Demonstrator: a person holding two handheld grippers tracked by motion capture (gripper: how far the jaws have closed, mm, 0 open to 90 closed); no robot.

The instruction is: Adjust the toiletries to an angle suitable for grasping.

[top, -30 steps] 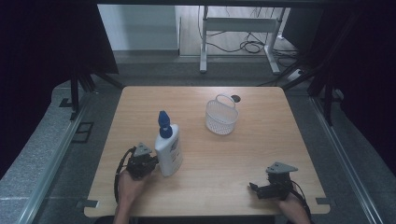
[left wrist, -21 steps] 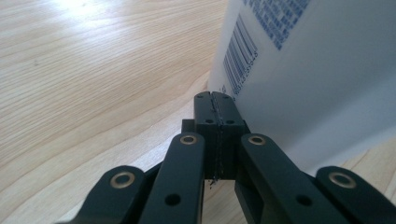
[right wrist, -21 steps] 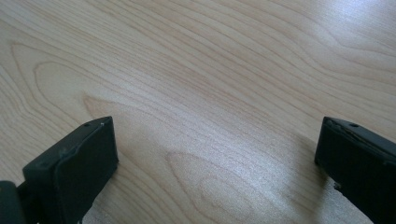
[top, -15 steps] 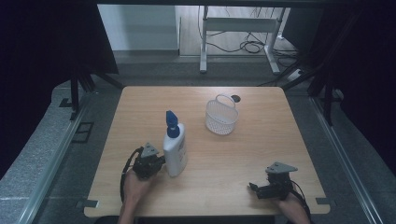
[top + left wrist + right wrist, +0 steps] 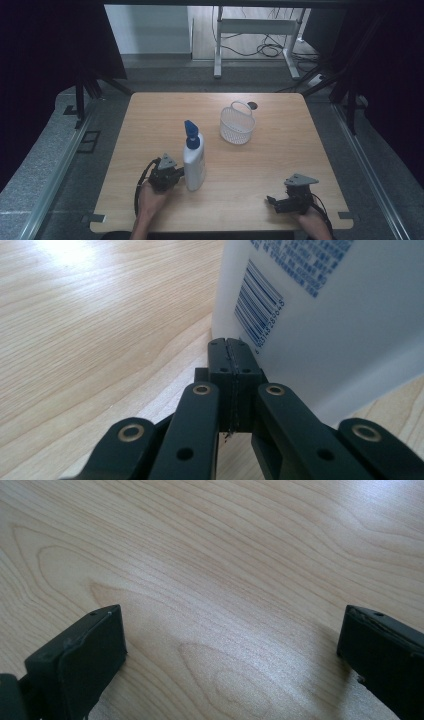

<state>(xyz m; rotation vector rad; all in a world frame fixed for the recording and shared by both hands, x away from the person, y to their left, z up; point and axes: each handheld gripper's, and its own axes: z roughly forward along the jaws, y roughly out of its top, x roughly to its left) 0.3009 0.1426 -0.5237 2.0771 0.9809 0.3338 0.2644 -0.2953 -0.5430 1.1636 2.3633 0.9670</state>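
A white pump bottle with a blue nozzle stands upright on the wooden table, left of centre. My left gripper lies low on the table just left of it, shut with nothing between its pads. In the left gripper view the closed tips rest against the bottle's lower side, by the barcode. My right gripper sits near the front right edge, open. In the right gripper view its gripper has only bare wood between its wide-apart jaws.
A white mesh basket with a handle stands right of centre, farther back. A small dark round spot lies behind it near the far edge. Beyond the table are a metal frame and cables on the floor.
My left gripper and the bottle have slid to the right together, the bottle staying upright. My right gripper has kept still.
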